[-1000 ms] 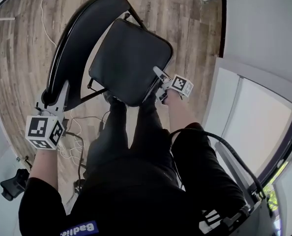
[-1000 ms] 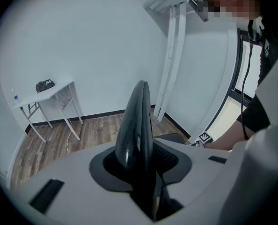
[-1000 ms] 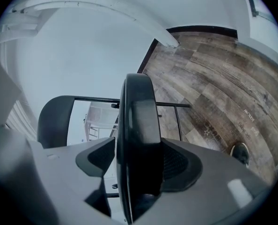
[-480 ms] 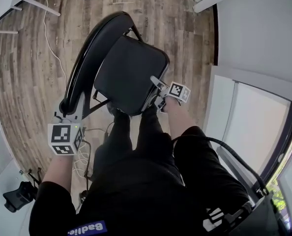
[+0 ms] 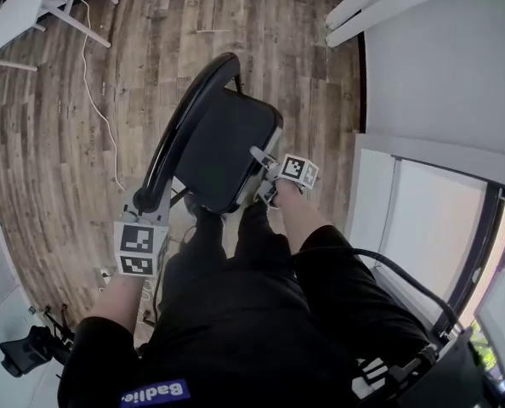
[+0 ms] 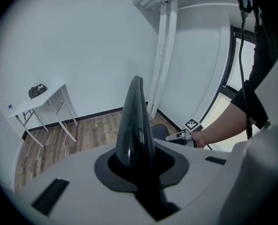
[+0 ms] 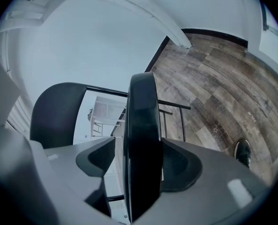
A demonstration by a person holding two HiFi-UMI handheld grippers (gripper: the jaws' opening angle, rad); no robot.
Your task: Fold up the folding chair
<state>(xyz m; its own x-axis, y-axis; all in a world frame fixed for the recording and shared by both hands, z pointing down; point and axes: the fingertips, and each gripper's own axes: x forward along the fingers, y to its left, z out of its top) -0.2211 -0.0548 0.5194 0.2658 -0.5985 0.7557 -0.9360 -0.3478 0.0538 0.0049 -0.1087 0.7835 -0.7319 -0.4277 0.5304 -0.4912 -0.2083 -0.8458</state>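
The black folding chair stands on the wood floor in front of my legs, partly folded. Its curved backrest (image 5: 187, 126) is seen nearly edge-on, and the padded seat (image 5: 223, 147) is tipped up close beside it. My left gripper (image 5: 144, 201) is at the backrest's near end. Its jaws are closing, with the backrest's edge (image 6: 135, 121) wedged between them. My right gripper (image 5: 265, 175) grips the seat's front rim (image 7: 141, 135), with a pad pressed on each side. The backrest (image 7: 59, 111) and the chair's thin metal frame show beyond it.
A white table (image 6: 36, 102) stands by the far wall, with a white cable (image 5: 99, 100) trailing over the floor. A white wall and slanted beams (image 5: 422, 66) close the right side. The person's legs (image 5: 235, 253) and a shoe (image 7: 244, 151) are right behind the chair.
The seat has swung up toward the backrest, so the chair looks narrower. Both grippers have risen with it. The left gripper has shifted right, in toward the person's legs.
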